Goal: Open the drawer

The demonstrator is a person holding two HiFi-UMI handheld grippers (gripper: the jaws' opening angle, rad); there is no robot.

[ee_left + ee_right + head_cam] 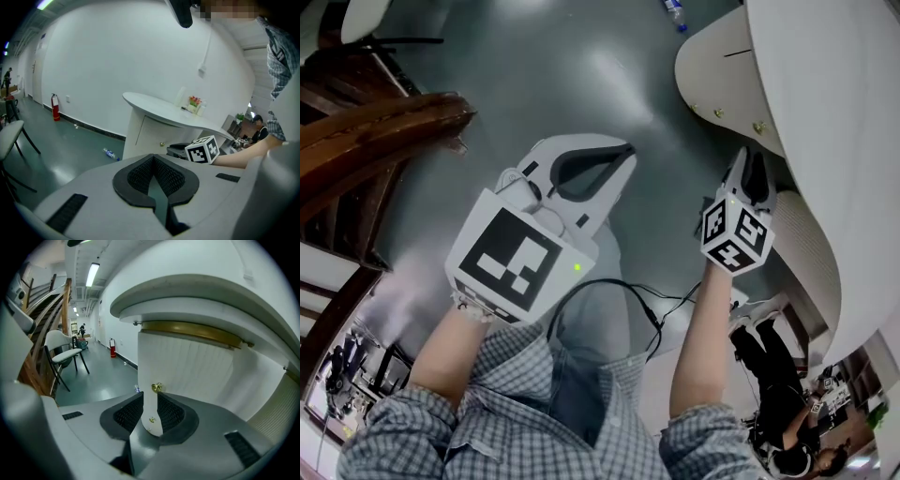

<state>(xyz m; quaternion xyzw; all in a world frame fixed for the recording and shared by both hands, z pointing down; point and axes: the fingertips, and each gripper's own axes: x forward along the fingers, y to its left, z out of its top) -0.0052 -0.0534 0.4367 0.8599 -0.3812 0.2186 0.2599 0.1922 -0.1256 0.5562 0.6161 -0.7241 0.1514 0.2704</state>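
"Jaws on the right gripper?"
"Slightly apart, holding nothing. The white cabinet shows through the gap, untouched."
"Drawer knob?"
"Brass knob on that cabinet, just ahead of the tips and clear of both pads. A smaller knob shows lower in the gap."
"Left gripper?"
"Jaws together at the tips, empty, held over the floor and well apart from the cabinet."

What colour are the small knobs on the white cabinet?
Gold; the knobs show best in the right gripper view.
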